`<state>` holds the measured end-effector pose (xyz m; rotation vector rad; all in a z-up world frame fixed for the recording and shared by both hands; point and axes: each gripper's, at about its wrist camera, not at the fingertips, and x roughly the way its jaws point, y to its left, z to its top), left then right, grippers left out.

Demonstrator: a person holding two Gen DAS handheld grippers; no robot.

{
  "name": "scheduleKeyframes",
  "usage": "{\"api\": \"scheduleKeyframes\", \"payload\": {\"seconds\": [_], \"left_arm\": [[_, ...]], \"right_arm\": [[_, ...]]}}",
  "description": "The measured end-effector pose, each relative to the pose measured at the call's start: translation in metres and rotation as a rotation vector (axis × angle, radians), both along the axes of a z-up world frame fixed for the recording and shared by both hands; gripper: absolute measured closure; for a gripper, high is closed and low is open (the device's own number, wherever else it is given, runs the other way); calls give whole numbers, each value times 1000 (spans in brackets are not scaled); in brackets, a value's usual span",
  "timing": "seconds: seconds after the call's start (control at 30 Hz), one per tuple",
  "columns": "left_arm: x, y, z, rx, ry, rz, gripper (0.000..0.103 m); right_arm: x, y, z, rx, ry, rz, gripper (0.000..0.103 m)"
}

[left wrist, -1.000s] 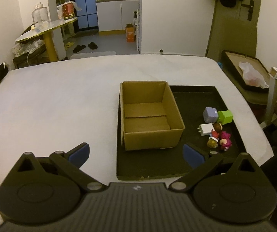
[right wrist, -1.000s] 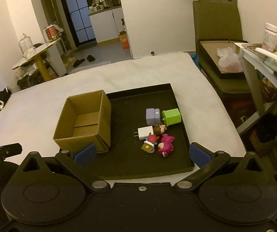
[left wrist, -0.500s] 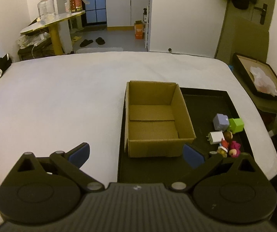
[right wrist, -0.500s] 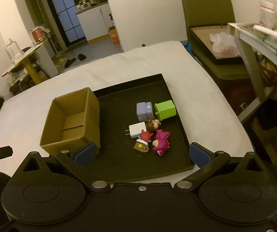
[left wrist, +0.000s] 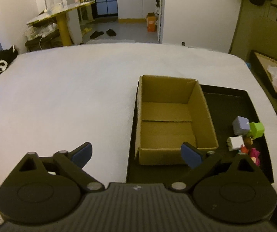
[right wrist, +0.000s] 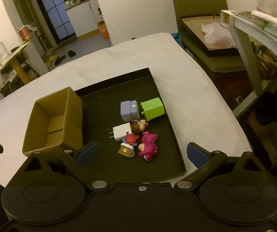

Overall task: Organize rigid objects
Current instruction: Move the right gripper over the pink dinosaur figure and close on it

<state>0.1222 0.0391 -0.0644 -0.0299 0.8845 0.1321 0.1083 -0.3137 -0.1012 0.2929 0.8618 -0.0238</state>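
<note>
An open, empty cardboard box (left wrist: 169, 119) (right wrist: 55, 119) stands on the left part of a black tray (left wrist: 229, 104) (right wrist: 123, 85). On the tray's right lie a purple cube (right wrist: 129, 110), a green cube (right wrist: 153, 109), a white plug charger (right wrist: 121, 131), a brown-haired figure (right wrist: 137, 126), a red figure (right wrist: 130, 138), a tan piece (right wrist: 126, 151) and a pink dinosaur toy (right wrist: 148, 145). My left gripper (left wrist: 136, 155) is open and empty, near the box's front-left corner. My right gripper (right wrist: 141, 153) is open and empty, above the tray's front, close to the toys.
The tray sits on a wide white bed surface (left wrist: 70, 96). To the right are a dark chest with a flat box and plastic bag (right wrist: 215, 36) and a metal shelf (right wrist: 254, 25). A yellow-legged side table (left wrist: 61, 13) stands at the far left.
Both grippers have moved forward and lower toward the tray. The box and the toys appear larger and have not moved.
</note>
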Motion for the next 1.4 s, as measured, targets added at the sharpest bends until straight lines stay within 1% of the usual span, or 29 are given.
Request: {"api": "scheduleKeyframes", "payload": {"seconds": [0.03,0.07,0.13,0.2,0.23,0.27,0.33,0.43,0.5,0.57,0.67,0.73,0.8,0.87,0.9,1.0,1.03,1.07,1.1,1.13,1.17,1.2,1.23,1.4], "left_arm": [[3,1,-3,6,3,0,9],[6,2,-6,19,10,11,9],[12,4,-12,26,32,35,14],[17,5,-16,22,47,31,20],[19,6,-18,24,52,37,21],[22,7,-20,30,58,49,22],[29,7,-26,23,75,58,34],[42,10,-35,-5,112,69,43],[49,9,-39,-6,126,72,45],[58,5,-46,12,145,60,47],[66,4,-55,27,160,59,51],[72,4,-62,36,179,68,60],[76,3,-66,26,181,59,63],[79,4,-68,34,192,70,67],[80,4,-68,31,191,76,69],[85,8,-68,-32,191,95,73],[86,8,-69,-34,196,104,75],[88,6,-71,-22,200,108,77],[89,5,-74,-2,205,109,82],[90,5,-76,13,209,111,86],[90,4,-77,20,207,114,89],[90,3,-77,31,200,118,92],[88,0,-76,55,188,117,92],[78,-19,-74,153,139,76,92]], "right_arm": [[5,-2,-5,15,7,0,9],[9,-2,-8,15,7,6,10],[19,-3,-19,6,21,5,10],[30,-4,-31,29,44,-1,18],[34,-4,-36,38,57,-3,21],[38,-4,-41,44,70,-7,22],[47,-4,-52,46,97,-17,23],[60,-3,-66,34,139,-20,26],[68,-2,-76,33,161,-20,27],[76,-3,-85,42,190,-30,32],[88,-5,-98,40,219,-36,34],[97,-5,-105,18,233,-33,35],[103,-6,-111,0,246,-26,39],[106,-7,-116,11,257,-23,47],[107,-6,-117,13,259,-20,47],[111,-1,-123,-20,269,5,47],[111,1,-125,-24,270,13,47],[112,3,-127,-36,279,23,47],[114,6,-129,-50,290,33,47],[117,9,-132,-61,300,46,49],[119,12,-135,-61,306,55,58],[120,13,-136,-58,311,61,63],[121,16,-136,-72,299,60,68],[116,20,-130,-81,264,45,69]]}}
